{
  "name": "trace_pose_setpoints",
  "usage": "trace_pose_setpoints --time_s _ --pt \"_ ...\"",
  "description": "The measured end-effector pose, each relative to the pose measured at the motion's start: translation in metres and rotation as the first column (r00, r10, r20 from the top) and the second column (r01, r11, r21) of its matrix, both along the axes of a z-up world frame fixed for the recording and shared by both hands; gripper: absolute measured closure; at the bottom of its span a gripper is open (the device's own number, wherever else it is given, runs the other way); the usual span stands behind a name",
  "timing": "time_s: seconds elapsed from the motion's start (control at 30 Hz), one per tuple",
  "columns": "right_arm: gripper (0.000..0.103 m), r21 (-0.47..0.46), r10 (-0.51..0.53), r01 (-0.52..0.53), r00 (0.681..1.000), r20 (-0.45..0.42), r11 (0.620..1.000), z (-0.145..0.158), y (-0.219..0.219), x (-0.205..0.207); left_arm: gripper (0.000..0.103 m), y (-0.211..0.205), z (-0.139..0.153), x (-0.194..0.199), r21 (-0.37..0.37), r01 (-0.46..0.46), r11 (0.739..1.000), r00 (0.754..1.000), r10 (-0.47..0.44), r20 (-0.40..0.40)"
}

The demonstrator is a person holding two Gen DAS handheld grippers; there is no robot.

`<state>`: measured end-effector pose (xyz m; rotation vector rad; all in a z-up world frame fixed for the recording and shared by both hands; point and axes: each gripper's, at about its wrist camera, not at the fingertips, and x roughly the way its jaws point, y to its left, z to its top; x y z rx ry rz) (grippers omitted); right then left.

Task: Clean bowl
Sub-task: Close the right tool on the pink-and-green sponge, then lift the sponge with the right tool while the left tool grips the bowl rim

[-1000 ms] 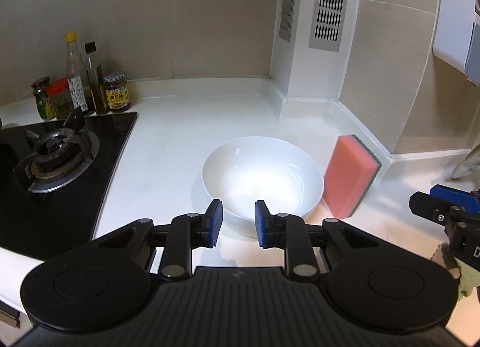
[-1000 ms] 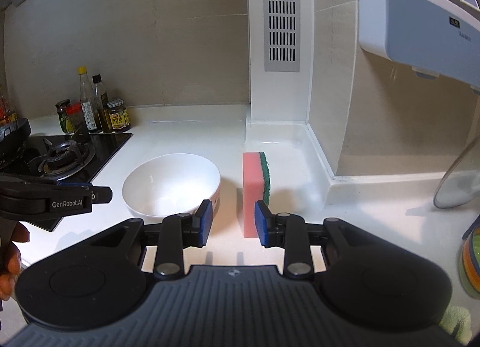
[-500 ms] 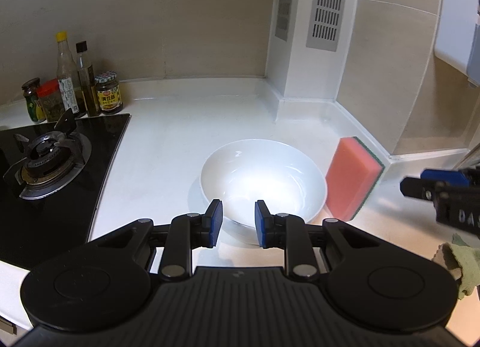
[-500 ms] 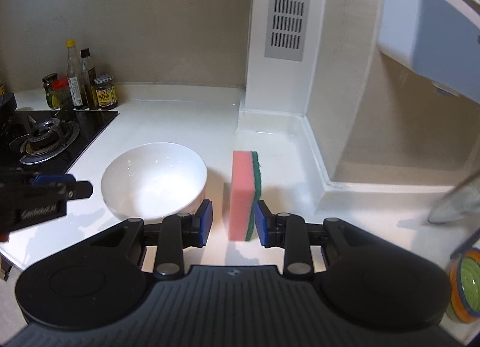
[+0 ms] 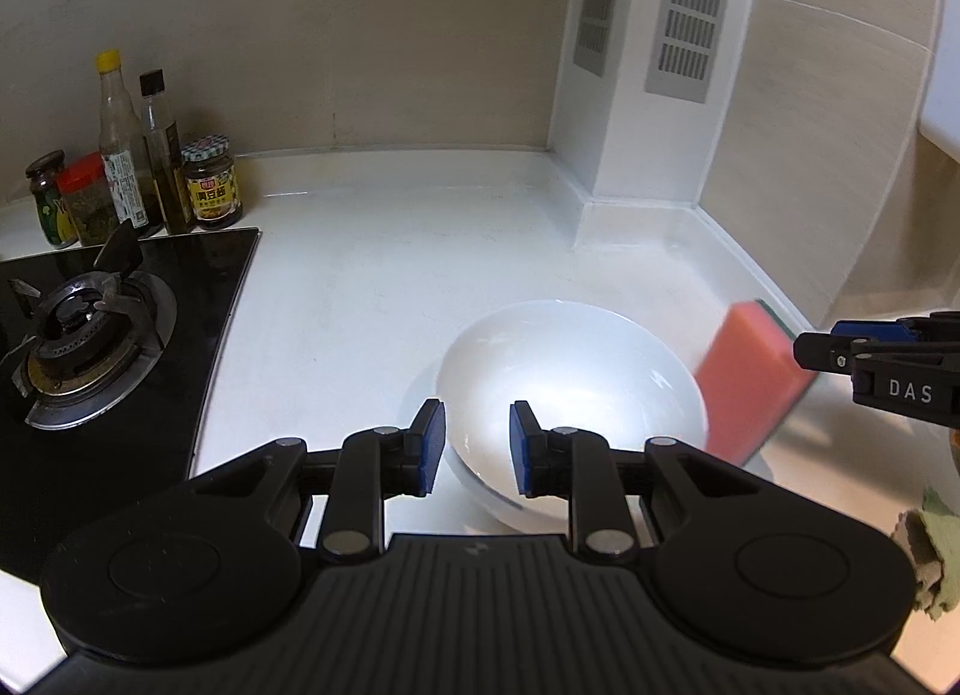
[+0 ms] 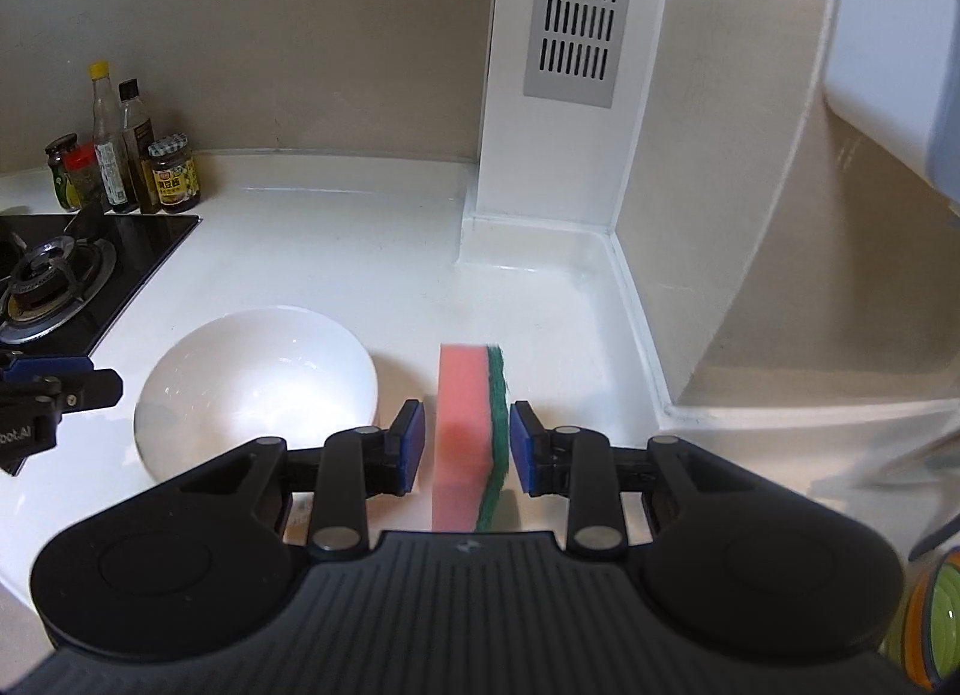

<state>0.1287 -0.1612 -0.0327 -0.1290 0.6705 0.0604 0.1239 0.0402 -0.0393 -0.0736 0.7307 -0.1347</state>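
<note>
A white bowl [image 5: 570, 389] stands on the white counter [image 5: 372, 299]; it also shows in the right wrist view [image 6: 258, 389]. My left gripper [image 5: 477, 446] is open, its fingers at the bowl's near rim, one outside and one over the inside. A pink sponge with a green scrub side [image 6: 471, 425] stands on edge right of the bowl; it also shows in the left wrist view [image 5: 750, 383]. My right gripper [image 6: 467, 446] is open with the sponge between its fingers, with small gaps on both sides. It shows from the side in the left wrist view [image 5: 840, 356].
A black gas hob [image 5: 90, 347] lies to the left, with sauce bottles and jars [image 5: 162, 179] behind it. A white vented column [image 6: 564, 95] stands at the back. A wall ledge [image 6: 780, 395] runs along the right. A green cloth [image 5: 936, 533] lies at far right.
My right gripper has moved forward so the sponge now sits between its fingers. My left gripper has moved closer to the bowl's near rim.
</note>
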Motion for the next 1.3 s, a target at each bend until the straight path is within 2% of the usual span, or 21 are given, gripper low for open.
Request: trace_pose_setpoints --time_s 0.23,0.37,0.5,0.57,0.7,0.87,1.03,1.13,1.2,1.3 --pt "0.076 -0.041 -0.009 0.007 0.998 -0.058 0.999 -0.011 0.005 0.026 0.075 0.01 -0.002 0.022 0.003 -0.003 1.0 1.0 0.003 -0.002" --pt "0.073 -0.032 -0.003 0.0 0.995 -0.097 0.999 -0.018 0.004 0.03 0.075 0.013 -0.007 0.029 0.001 -0.004 1.0 1.0 0.005 -0.015" --pt "0.073 -0.027 0.003 -0.007 0.988 -0.156 1.0 -0.03 0.005 0.032 0.075 0.013 -0.012 0.035 0.006 -0.004 1.0 0.999 0.004 -0.032" --pt "0.075 -0.015 -0.001 -0.001 0.988 -0.154 1.0 -0.033 0.004 0.03 0.075 0.014 -0.012 0.037 0.006 -0.003 1.0 0.999 0.003 -0.037" --pt "0.076 0.015 -0.002 0.004 0.99 -0.139 1.0 -0.032 -0.001 0.027 0.075 0.017 -0.012 0.043 -0.004 0.023 1.0 0.997 -0.023 -0.072" --pt "0.076 0.028 0.022 -0.02 0.997 -0.08 0.999 -0.024 -0.002 0.019 0.076 0.026 -0.016 0.055 -0.042 0.051 0.998 0.988 -0.056 -0.141" --pt "0.076 0.041 0.034 -0.034 0.999 -0.007 0.999 -0.014 -0.008 0.014 0.076 0.031 -0.022 0.069 -0.136 0.076 0.988 0.968 -0.106 -0.226" --pt "0.076 0.055 0.065 -0.067 0.997 0.048 0.996 -0.003 -0.009 0.013 0.076 0.024 -0.023 0.075 -0.096 0.087 0.992 0.962 -0.109 -0.25" --pt "0.076 0.076 0.121 -0.129 0.988 0.092 0.989 0.005 -0.007 0.011 0.076 0.021 -0.023 0.078 -0.065 0.097 0.993 0.958 -0.111 -0.263" --pt "0.076 0.098 0.212 -0.226 0.968 0.136 0.969 0.016 0.0 0.009 0.085 0.015 -0.026 0.082 -0.029 0.126 0.992 0.949 -0.129 -0.288"
